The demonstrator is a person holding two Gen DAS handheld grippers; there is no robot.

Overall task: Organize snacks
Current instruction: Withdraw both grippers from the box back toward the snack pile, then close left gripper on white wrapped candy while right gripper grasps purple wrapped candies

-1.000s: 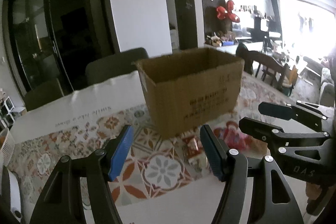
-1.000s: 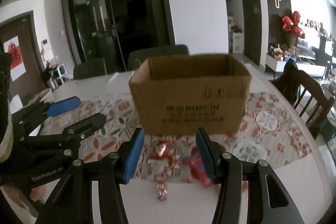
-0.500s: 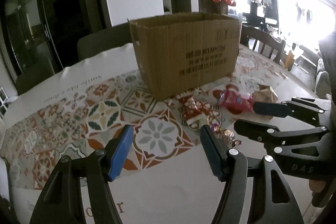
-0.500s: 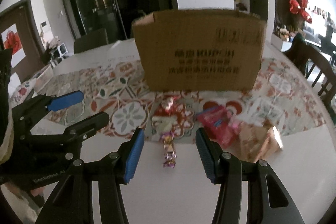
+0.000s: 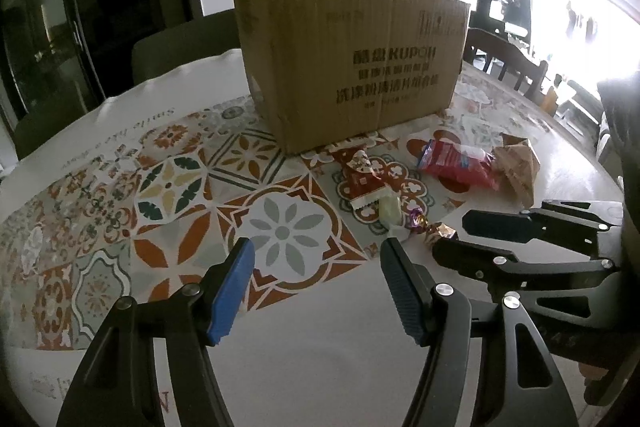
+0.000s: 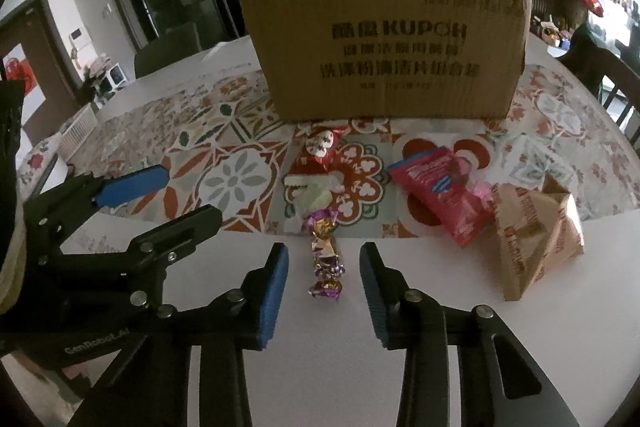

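Closing your right gripper, its pads flank the string of foil-wrapped candies on the table without pressing it. Your left gripper hangs half open, holding nothing. Beyond lie a red packet and brown pouch, before the cardboard box.

left gripper: open, tilted down | right gripper: closing, unclamped

Pale table spread with a patterned tile-print mat — cardboard box on the mat, purple-gold wrapped candies and brown packet on bare tabletop.
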